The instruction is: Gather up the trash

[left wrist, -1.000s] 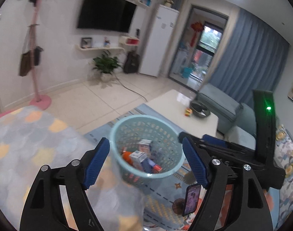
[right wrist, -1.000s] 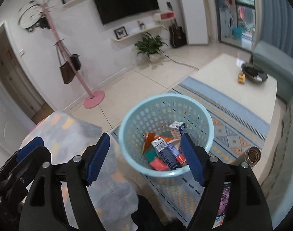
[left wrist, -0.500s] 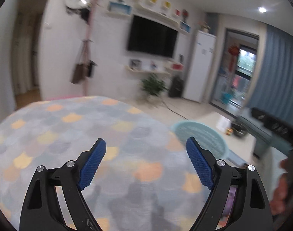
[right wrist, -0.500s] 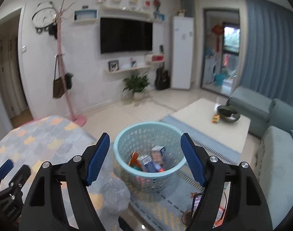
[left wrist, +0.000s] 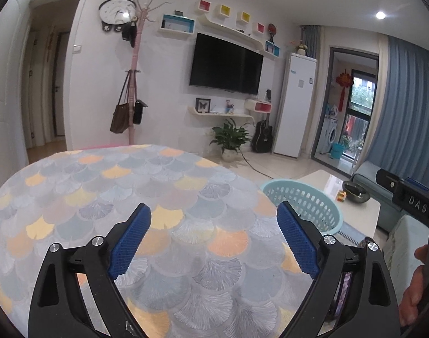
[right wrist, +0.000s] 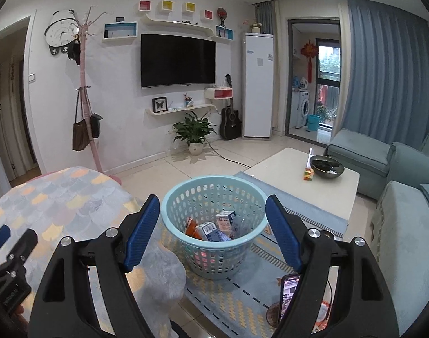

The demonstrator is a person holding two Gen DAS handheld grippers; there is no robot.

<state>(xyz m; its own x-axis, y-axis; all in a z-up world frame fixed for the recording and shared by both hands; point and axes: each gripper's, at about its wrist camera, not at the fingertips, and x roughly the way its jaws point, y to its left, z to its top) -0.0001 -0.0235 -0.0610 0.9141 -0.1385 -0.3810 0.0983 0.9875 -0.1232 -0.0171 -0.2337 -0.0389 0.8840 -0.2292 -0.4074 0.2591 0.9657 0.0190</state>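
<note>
A light blue plastic basket (right wrist: 211,225) stands on the floor rug beside the table. It holds several cartons and wrappers (right wrist: 214,229). Its rim shows past the table edge in the left wrist view (left wrist: 304,200). My right gripper (right wrist: 213,231) is open and empty, raised above and in front of the basket. My left gripper (left wrist: 214,242) is open and empty over the table with the scale-patterned cloth (left wrist: 130,191). No trash shows on the cloth.
A white coffee table (right wrist: 304,174) with a dark bowl (right wrist: 327,167) stands behind the basket. Blue sofas (right wrist: 383,163) are at the right. A pink coat stand (right wrist: 87,107) stands behind the patterned table (right wrist: 59,197). A phone (right wrist: 287,295) lies low by the right gripper.
My left gripper swung left and levelled, from over the basket to over the patterned table. My right gripper tilted up and drew back from the basket. Both stayed open.
</note>
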